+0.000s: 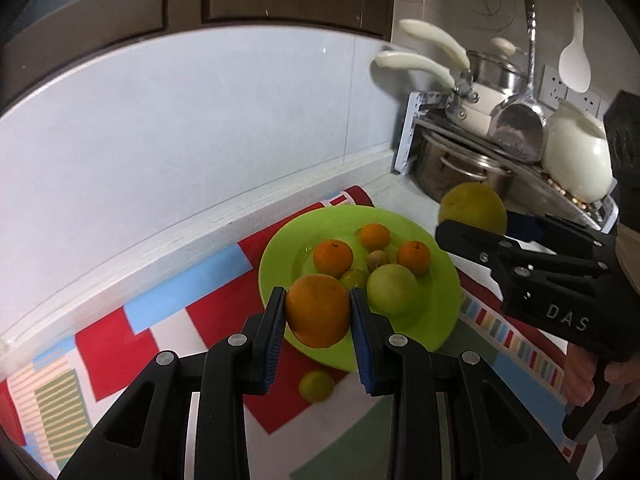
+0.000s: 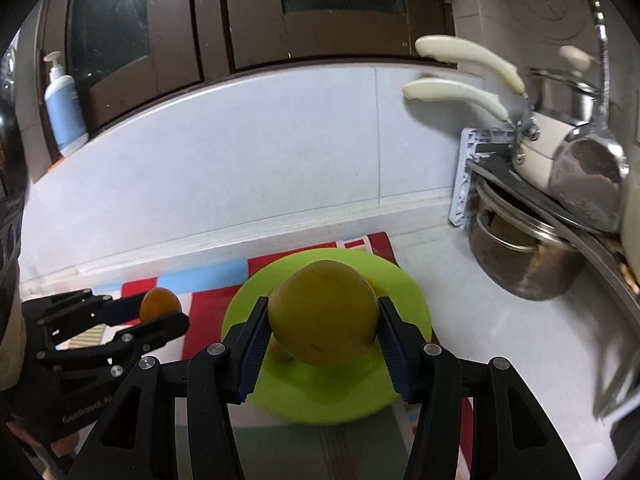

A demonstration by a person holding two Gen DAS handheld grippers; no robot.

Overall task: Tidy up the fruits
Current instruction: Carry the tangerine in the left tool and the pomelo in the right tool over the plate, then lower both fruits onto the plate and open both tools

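Note:
My left gripper (image 1: 318,316) is shut on a large orange (image 1: 318,311) and holds it over the near rim of a green plate (image 1: 440,308). The plate holds several small oranges (image 1: 333,256), a green apple (image 1: 392,289) and smaller fruits. A small green fruit (image 1: 316,385) lies on the mat beside the plate. My right gripper (image 2: 322,342) is shut on a big yellow-green citrus fruit (image 2: 323,312) and holds it above the green plate (image 2: 404,292). The right gripper also shows in the left wrist view (image 1: 472,224), and the left gripper in the right wrist view (image 2: 160,312).
A colourful patterned mat (image 1: 120,344) covers the counter under the plate. A dish rack (image 1: 412,136) with pots, pans and a ladle stands at the back right. A steel pot (image 2: 524,256) sits below it. A soap bottle (image 2: 64,112) stands on the ledge at the far left.

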